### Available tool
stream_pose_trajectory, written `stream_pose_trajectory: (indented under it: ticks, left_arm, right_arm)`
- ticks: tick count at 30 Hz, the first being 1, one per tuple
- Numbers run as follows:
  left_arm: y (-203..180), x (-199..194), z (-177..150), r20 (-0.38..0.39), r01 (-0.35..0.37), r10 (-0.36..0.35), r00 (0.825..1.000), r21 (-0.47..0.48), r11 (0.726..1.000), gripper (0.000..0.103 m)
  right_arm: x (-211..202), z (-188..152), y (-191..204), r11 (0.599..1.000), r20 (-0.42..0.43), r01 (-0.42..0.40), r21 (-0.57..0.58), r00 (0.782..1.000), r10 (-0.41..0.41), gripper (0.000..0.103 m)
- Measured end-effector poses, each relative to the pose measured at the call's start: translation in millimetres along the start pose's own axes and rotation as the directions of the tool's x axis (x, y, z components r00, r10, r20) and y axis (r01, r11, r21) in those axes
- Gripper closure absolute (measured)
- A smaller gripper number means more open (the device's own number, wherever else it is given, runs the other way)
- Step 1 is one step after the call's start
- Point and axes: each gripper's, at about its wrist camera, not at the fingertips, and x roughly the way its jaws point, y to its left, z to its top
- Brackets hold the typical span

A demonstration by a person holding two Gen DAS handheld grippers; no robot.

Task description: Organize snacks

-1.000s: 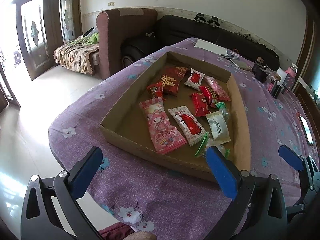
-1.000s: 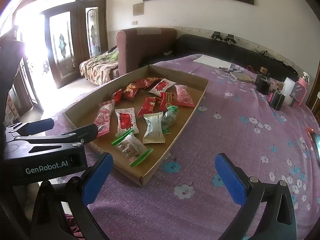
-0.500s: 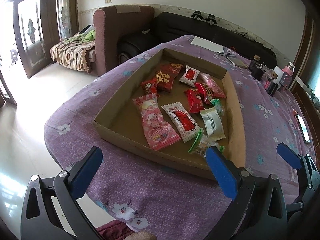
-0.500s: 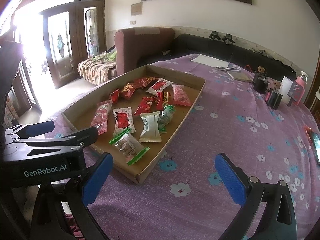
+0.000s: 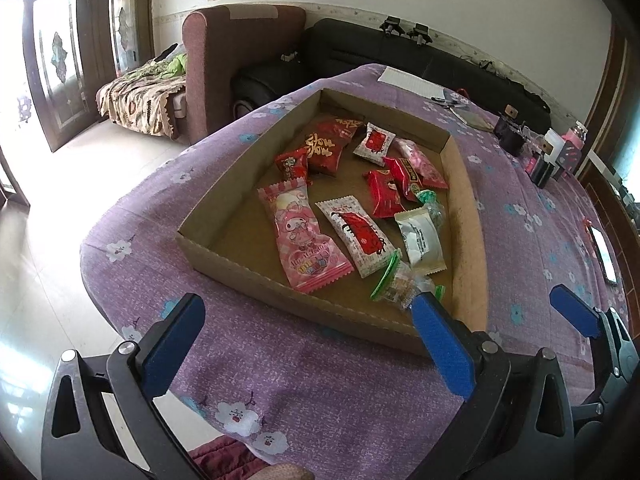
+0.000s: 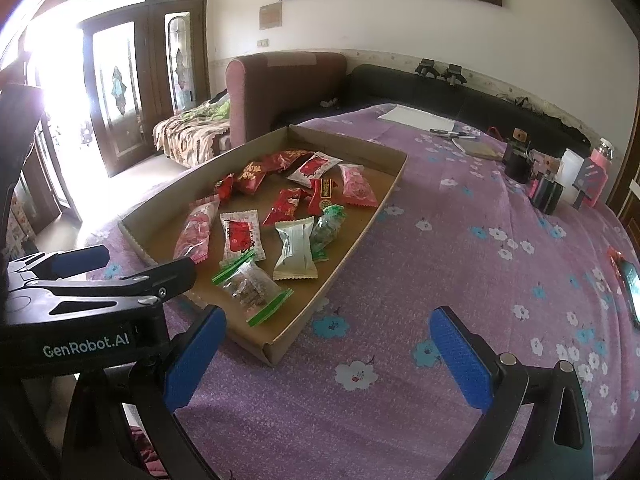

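Observation:
A shallow cardboard tray (image 5: pixel 224 200) (image 6: pixel 356 248) lies on a purple flowered tablecloth and holds several snack packets. Among them are a pink cartoon packet (image 5: pixel 300 236) (image 6: pixel 196 232), a white-and-red packet (image 5: pixel 356 236) (image 6: pixel 240 236), a white pouch (image 5: pixel 420 240) (image 6: pixel 294 248), a clear green-sealed bag (image 5: pixel 400 284) (image 6: pixel 252 284) and red packets (image 5: pixel 328 148). My left gripper (image 5: pixel 304 336) is open and empty above the cloth near the tray's front edge. My right gripper (image 6: pixel 328 356) is open and empty by the tray's near right corner.
Dark bottles and small containers (image 6: pixel 544 184) stand at the table's far right. Paper and a notebook (image 6: pixel 416 120) lie at the far end. A phone (image 6: pixel 632 288) lies near the right edge. A maroon armchair (image 5: pixel 240 52) and black sofa stand behind.
Both grippers have drawn back slightly from the tray and stay open. The snacks have not moved.

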Motion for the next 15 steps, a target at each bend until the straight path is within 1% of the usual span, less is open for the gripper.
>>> stream_pose_trajectory:
  ticks: [15]
  left_arm:
    - [0.6, 0.1, -2.0, -0.012, 0.01, -0.01, 1.0, -0.007, 1.0, 0.0]
  right_arm:
    - [0.8, -2.4, -0.5, 1.0, -0.002, -0.003, 0.004, 1.0, 0.003, 0.0]
